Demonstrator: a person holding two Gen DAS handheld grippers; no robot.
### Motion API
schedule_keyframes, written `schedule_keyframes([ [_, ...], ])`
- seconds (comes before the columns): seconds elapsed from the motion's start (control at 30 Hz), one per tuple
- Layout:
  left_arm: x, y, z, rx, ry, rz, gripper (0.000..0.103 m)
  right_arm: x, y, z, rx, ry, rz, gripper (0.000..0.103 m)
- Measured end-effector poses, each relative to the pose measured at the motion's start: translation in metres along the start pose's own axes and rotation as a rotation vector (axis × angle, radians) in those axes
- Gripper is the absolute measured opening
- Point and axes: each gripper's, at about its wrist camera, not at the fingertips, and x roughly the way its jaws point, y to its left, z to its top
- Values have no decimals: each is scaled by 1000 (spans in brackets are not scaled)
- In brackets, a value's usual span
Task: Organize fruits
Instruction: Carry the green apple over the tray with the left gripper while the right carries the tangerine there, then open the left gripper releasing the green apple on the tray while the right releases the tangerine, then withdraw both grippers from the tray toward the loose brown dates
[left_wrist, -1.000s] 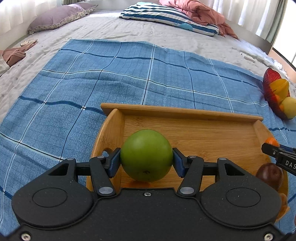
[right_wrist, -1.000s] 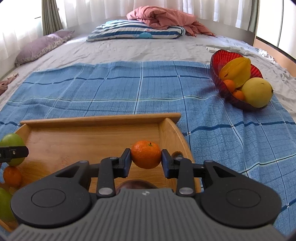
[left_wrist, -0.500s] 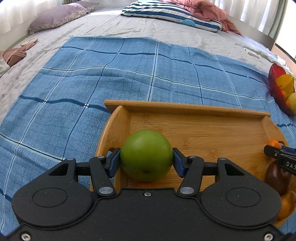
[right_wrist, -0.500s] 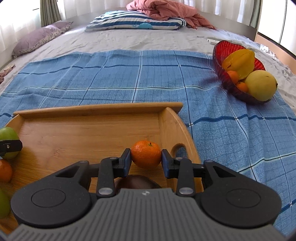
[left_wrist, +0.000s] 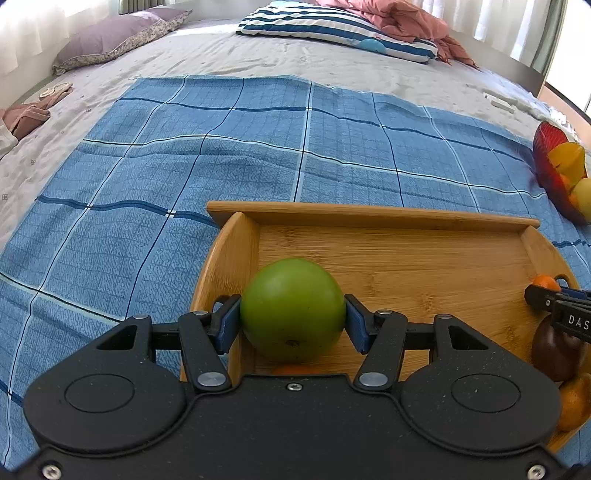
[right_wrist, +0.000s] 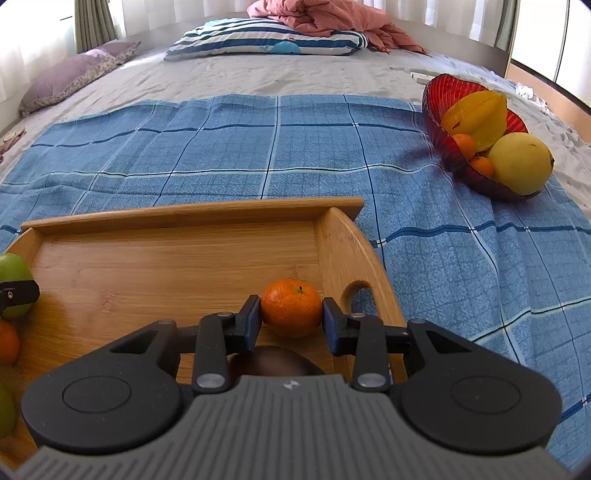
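Note:
My left gripper (left_wrist: 293, 317) is shut on a green apple (left_wrist: 291, 306), held over the left end of the wooden tray (left_wrist: 369, 216). In the right wrist view my right gripper (right_wrist: 291, 317) is at the tray's (right_wrist: 184, 214) right end, by the handle hole. Its jaws are opening around a mandarin (right_wrist: 291, 308) that rests on the tray floor, the pads just off its sides. A dark plum-like fruit (right_wrist: 273, 360) lies just under that gripper. The same apple (right_wrist: 11, 269) shows at the left edge.
A red bowl (right_wrist: 443, 96) with starfruit, a yellow fruit and small oranges sits on the blue checked cloth at the right. Another orange (right_wrist: 5, 341) and a green fruit (right_wrist: 3, 410) lie at the tray's left end. Pillows and a blanket lie at the far end of the bed.
The right gripper sank toward the tray with the mandarin, which now sits on the tray floor with the jaws slightly wider. The left gripper still grips the apple, barely moved.

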Motion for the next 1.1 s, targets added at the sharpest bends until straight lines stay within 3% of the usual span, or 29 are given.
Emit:
schedule_keyframes([
  [0.03,0,0,0,-1,1,-1,56,0,0,0,6,-1,3,55],
  [0.13,-1,3,1,-15,1,-18,57,-1,-2,-1,19,-6,11,66],
  [0.27,-12,9,4,-41,-17,-80,72,-7,-2,0,25,-30,35,75],
  [0.43,-32,3,5,20,-87,-43,85,-21,-1,2,24,-83,50,88],
  [0.77,-77,-4,-16,64,-175,-90,95,-55,-7,-11,16,-184,47,98],
  [1.1,-127,-11,-67,100,-282,-159,99,-95,-14,-47,-14,-302,71,103],
])
